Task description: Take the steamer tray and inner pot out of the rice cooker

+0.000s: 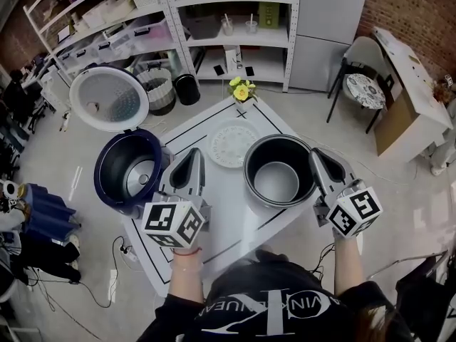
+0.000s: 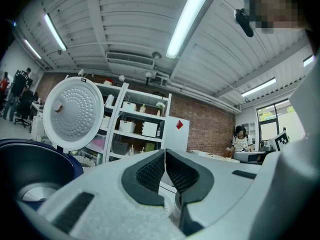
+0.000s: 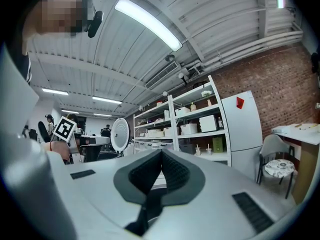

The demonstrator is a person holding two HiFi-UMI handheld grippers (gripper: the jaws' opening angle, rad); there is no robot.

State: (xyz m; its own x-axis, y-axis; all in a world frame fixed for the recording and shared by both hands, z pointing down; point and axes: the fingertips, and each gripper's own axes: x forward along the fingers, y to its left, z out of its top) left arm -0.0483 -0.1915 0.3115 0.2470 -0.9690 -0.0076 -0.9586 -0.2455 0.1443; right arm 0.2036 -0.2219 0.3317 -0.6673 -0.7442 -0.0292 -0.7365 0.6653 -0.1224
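Observation:
The dark blue rice cooker (image 1: 128,169) stands at the table's left edge with its round lid (image 1: 109,98) swung up; its cavity holds no pot. On the table, the dark inner pot (image 1: 279,171) stands to the right and the white round steamer tray (image 1: 229,144) lies flat behind it. My left gripper (image 1: 194,152) hovers shut and empty between cooker and pot. On the pot's right side my right gripper (image 1: 314,152) is also shut on nothing. In the left gripper view, the shut left gripper (image 2: 164,151) has the cooker (image 2: 30,169) and lid (image 2: 75,113) to its left. The right gripper (image 3: 161,151) shows its pads together.
The white table (image 1: 228,219) carries black line markings. A small vase of yellow flowers (image 1: 242,90) stands at its far corner. White shelving (image 1: 214,20) runs behind, a chair (image 1: 363,84) stands at the right, and cables (image 1: 121,251) lie on the floor at the left.

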